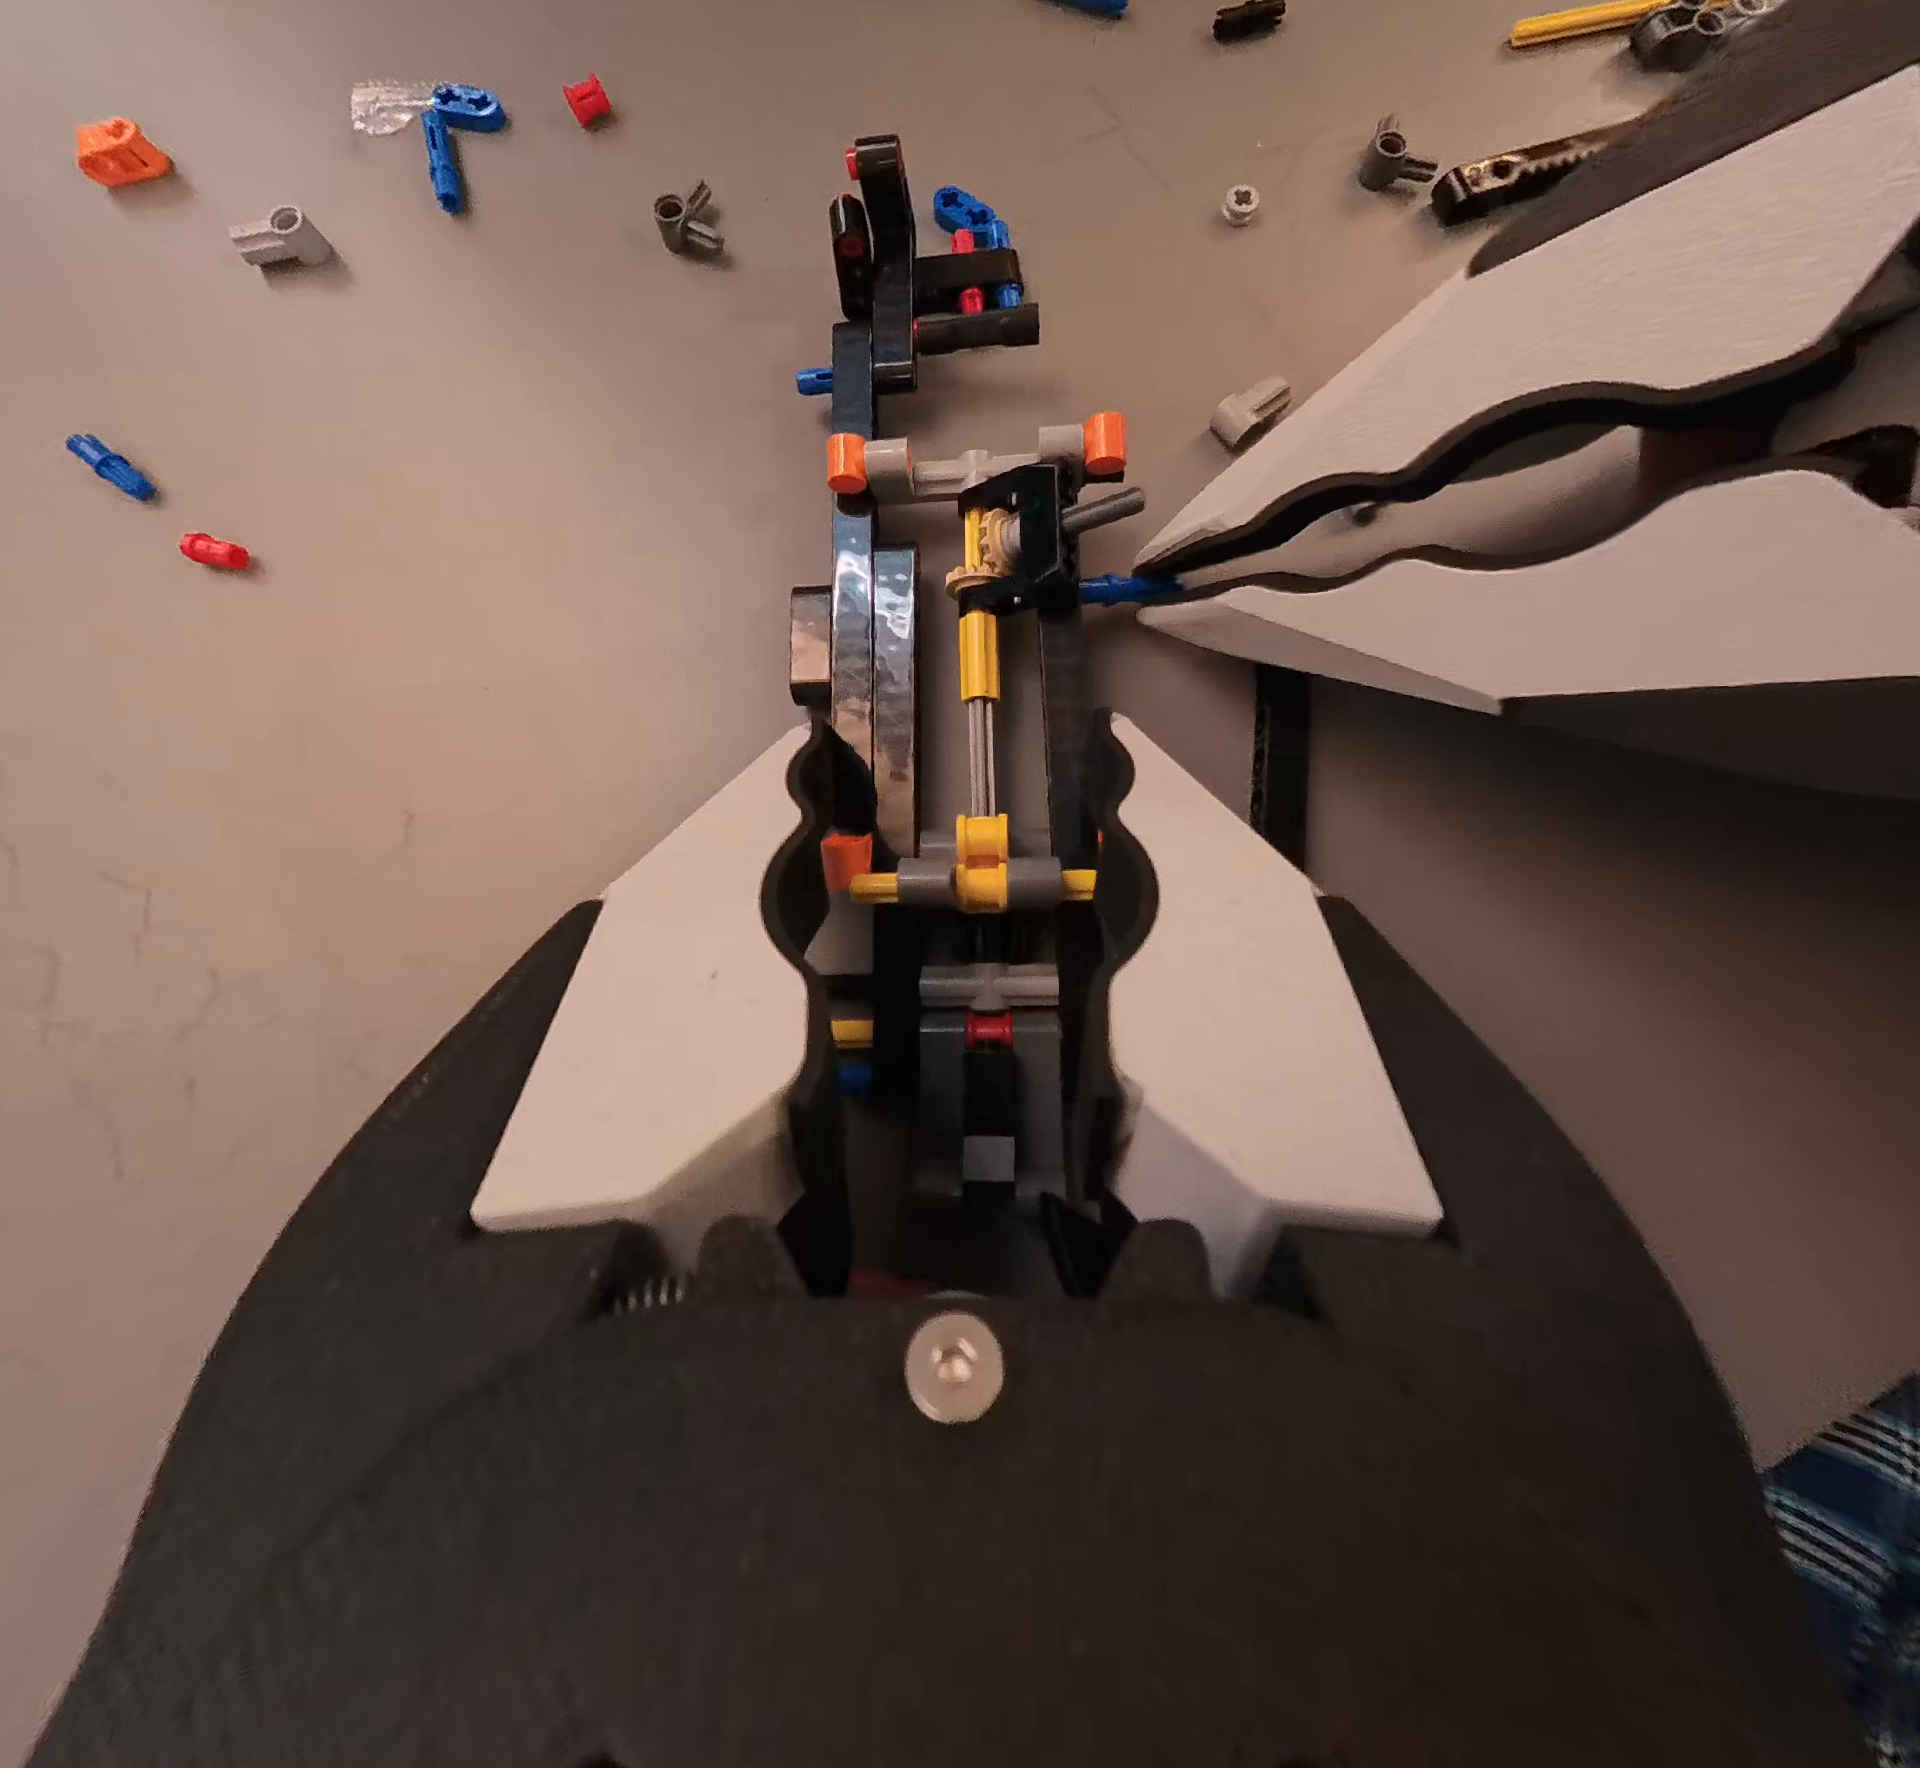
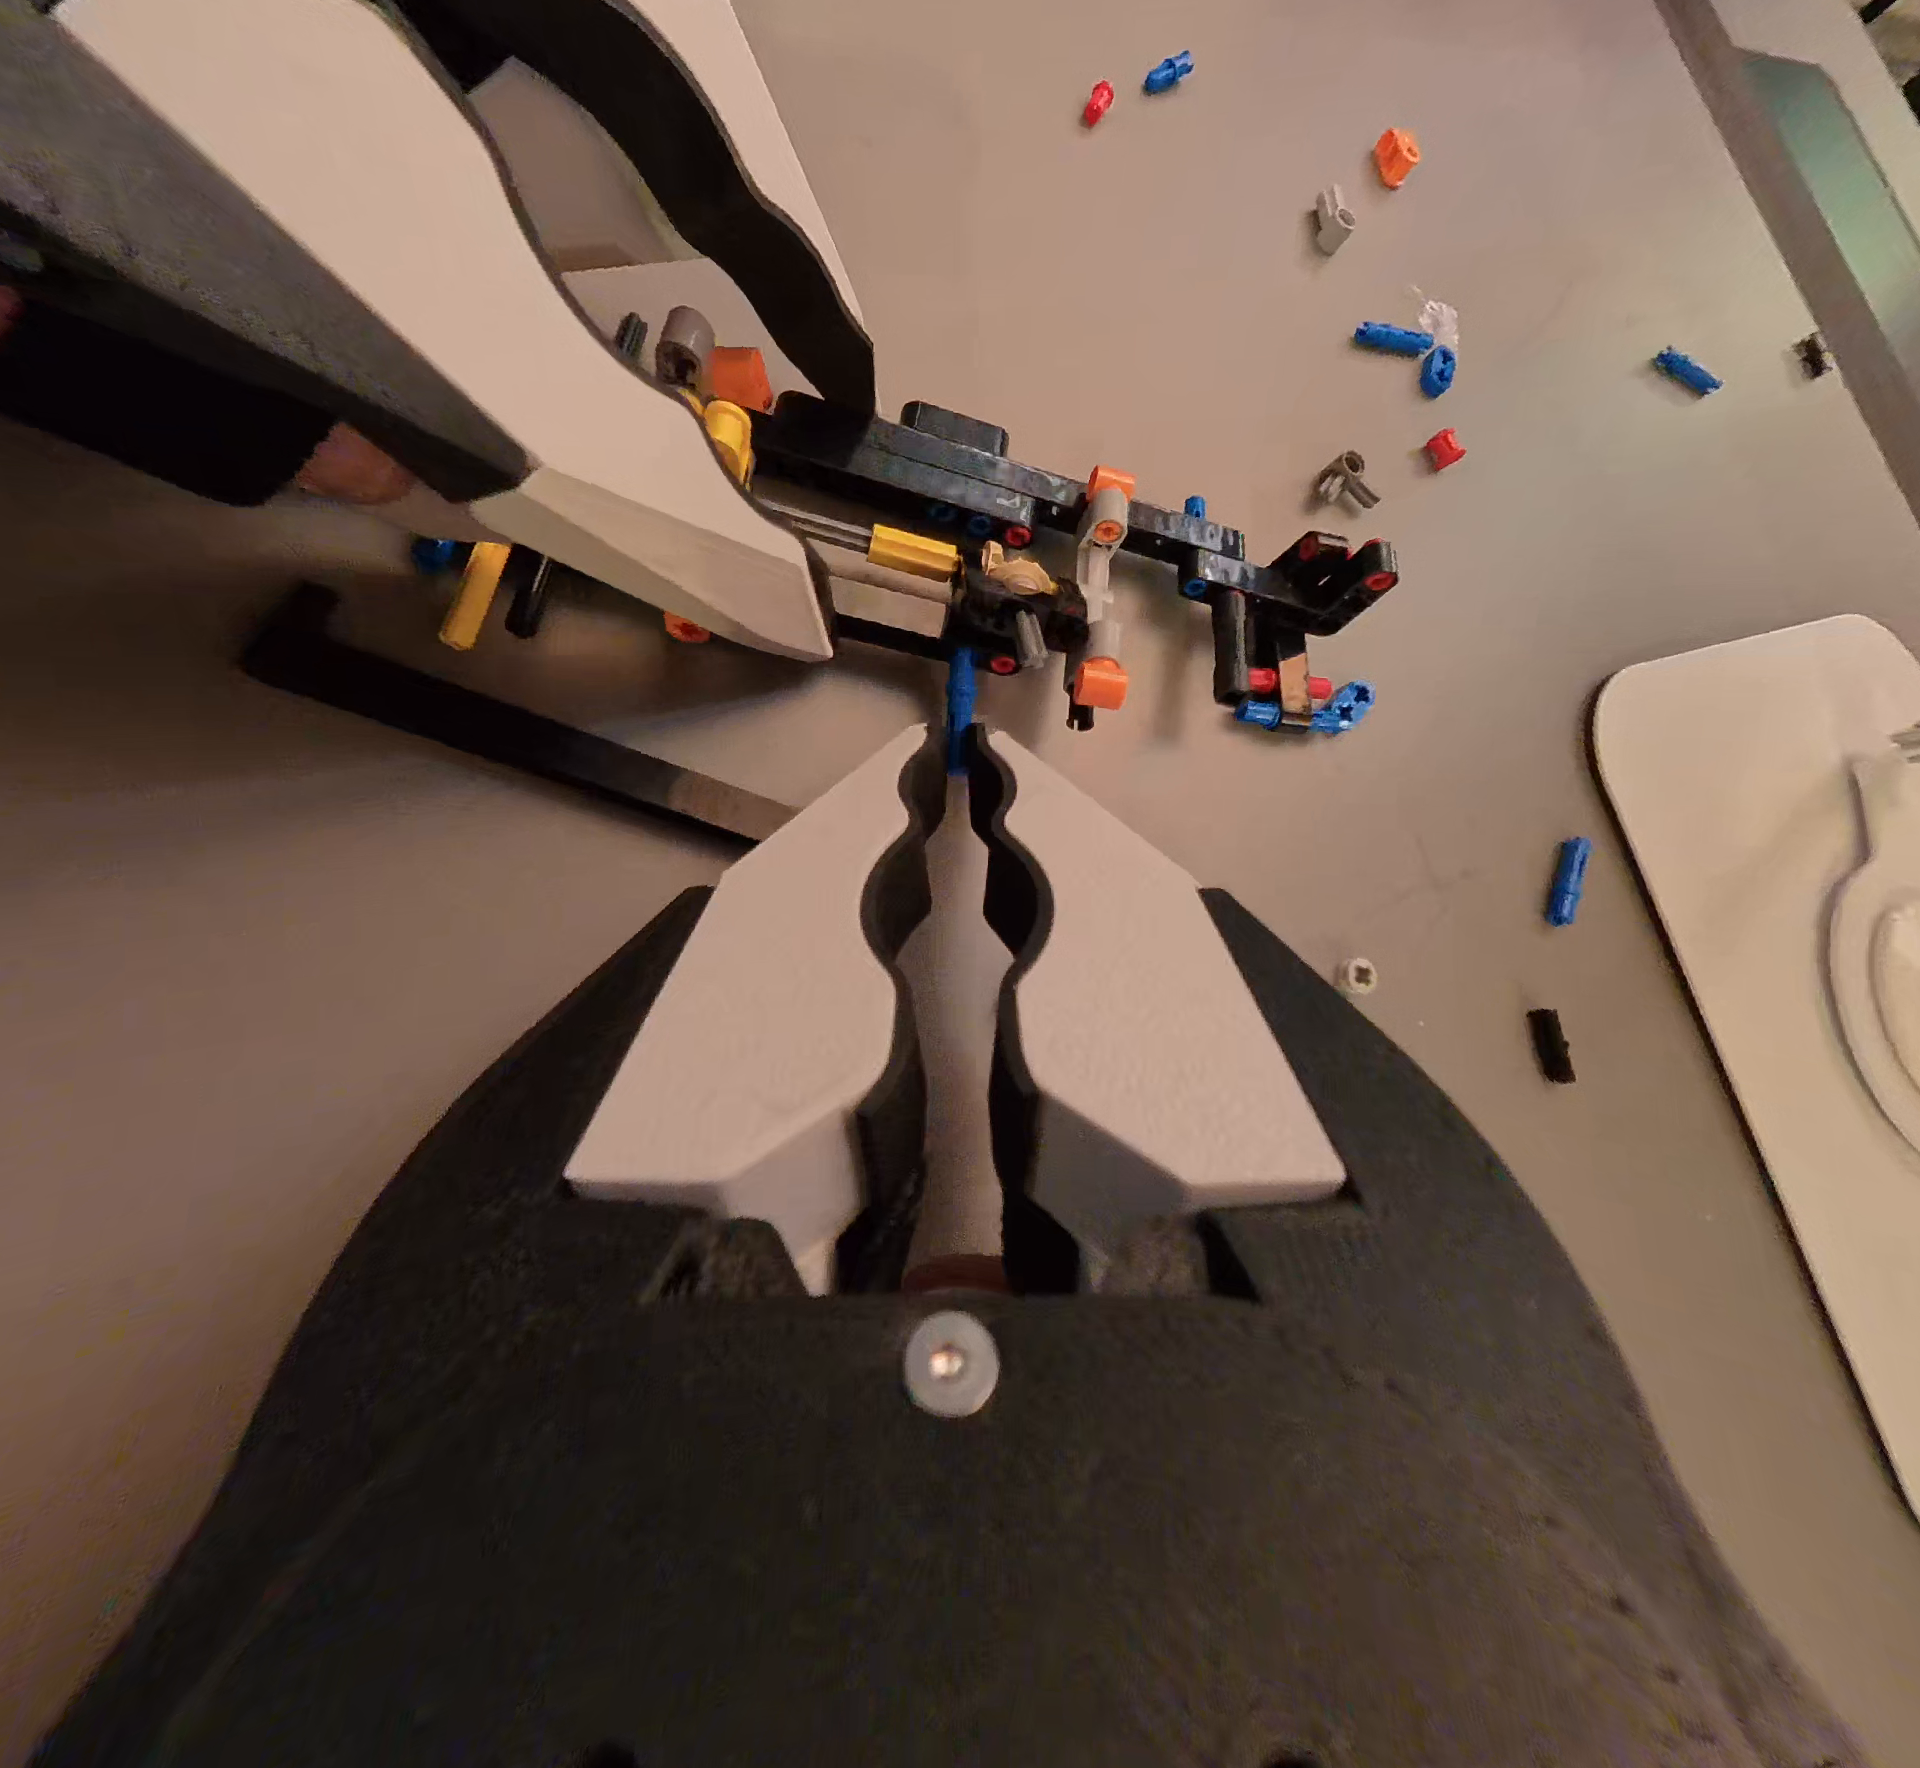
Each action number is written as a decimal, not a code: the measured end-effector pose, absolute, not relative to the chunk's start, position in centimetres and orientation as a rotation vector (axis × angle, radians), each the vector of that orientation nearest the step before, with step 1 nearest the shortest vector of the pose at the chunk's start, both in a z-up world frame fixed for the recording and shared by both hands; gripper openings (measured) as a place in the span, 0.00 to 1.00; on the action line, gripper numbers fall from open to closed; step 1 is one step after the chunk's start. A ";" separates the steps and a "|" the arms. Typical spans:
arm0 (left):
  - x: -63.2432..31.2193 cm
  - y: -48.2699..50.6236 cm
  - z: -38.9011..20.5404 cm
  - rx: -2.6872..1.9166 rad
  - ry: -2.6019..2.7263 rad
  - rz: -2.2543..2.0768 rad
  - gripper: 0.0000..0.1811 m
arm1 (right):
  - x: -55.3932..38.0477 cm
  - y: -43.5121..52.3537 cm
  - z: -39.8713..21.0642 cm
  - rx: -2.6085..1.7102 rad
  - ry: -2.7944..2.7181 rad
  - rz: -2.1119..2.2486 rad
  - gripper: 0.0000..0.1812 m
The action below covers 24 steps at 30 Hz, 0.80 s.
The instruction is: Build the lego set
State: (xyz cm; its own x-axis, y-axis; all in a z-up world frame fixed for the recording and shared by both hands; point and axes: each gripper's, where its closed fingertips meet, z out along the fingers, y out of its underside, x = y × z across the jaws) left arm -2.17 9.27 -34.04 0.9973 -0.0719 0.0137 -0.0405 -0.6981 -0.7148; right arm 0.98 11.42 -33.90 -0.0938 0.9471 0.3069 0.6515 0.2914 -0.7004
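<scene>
My left gripper [image 1: 961,742] clamps the black Lego chassis [image 1: 935,638] above the grey table [image 1: 416,783] (loose pieces scattered about), while my right gripper [image 2: 958,742] pinches a blue pin [image 2: 961,700] against its side.

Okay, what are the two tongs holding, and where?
Left tongs clamp the lego build at its near end; right tongs pinch a blue pin by its outer end.

Glossy black plastic beams on the multicoloured lego assembly [image 1: 883,638], catching highlights. Matt, finely ridged black-and-white printed plastic on the left gripper [image 1: 961,742]. Smooth matt grey tabletop [image 1: 416,731]. Shiny metal screw [image 1: 954,1367].
</scene>
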 end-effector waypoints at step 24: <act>-0.2 9.3 -31.8 -2.351 0.556 0.265 0.11 | 0.9 11.3 -34.0 -1.479 -1.827 0.573 0.00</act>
